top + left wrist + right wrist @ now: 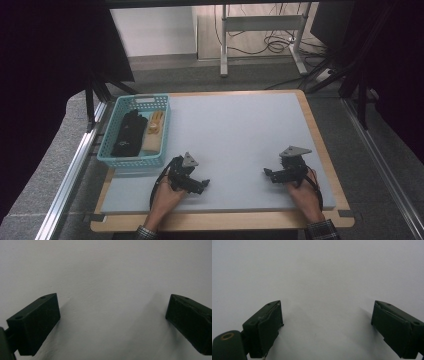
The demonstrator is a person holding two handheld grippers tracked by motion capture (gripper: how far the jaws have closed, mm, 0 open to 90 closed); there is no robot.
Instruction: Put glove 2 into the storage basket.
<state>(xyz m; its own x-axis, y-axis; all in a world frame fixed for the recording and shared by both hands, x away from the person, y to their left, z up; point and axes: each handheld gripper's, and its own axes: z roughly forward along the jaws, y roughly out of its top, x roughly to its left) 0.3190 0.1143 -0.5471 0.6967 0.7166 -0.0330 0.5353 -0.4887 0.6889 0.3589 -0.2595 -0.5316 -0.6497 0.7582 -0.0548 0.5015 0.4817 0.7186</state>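
My left gripper (202, 186) rests low over the grey mat (235, 135) near the front left, held by a hand. In the left gripper view its jaws stand wide apart, the gripper (112, 312) open over bare mat with nothing between them. My right gripper (268, 174) sits near the front right of the mat, held by the other hand. In the right gripper view that gripper (327, 315) is open too, with only grey mat between its jaws.
A turquoise basket (111, 152) stands at the mat's left edge, holding a black object (129, 133) and a tan and yellow object (154, 131). The wooden table rim (320, 135) frames the mat. Metal rails (70, 175) and desk legs (224, 45) lie beyond.
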